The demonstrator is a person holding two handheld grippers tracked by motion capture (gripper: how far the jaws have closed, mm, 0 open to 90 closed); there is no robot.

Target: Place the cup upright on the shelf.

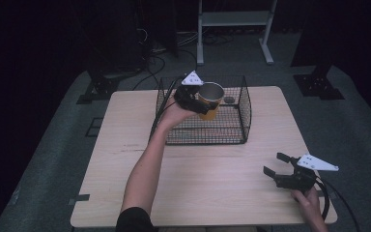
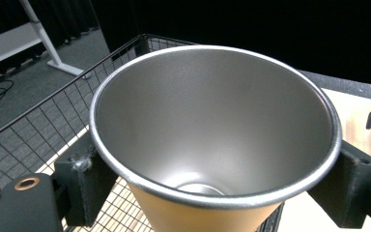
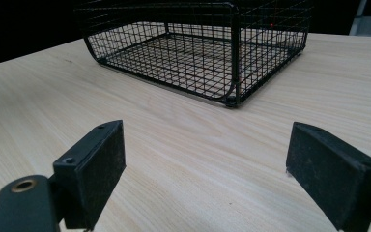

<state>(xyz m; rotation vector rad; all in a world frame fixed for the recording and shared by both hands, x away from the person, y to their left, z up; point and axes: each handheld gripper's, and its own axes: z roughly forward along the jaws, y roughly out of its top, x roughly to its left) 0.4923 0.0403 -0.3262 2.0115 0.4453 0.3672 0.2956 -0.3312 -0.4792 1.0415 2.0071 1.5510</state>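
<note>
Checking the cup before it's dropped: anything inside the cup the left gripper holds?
Nothing inside the yellow metal cup: bare steel walls down to an empty bottom. The near rim covers a sliver of the floor. The left gripper clamps it over the wire basket.

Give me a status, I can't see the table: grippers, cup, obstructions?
Left gripper shut on yellow steel-lined cup, held above wire basket. Right gripper open, low over table. Nothing in the way.

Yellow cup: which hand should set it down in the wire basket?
Left. The left gripper already grips the yellow cup above the wire basket; the right gripper is open near the table's front edge.
</note>
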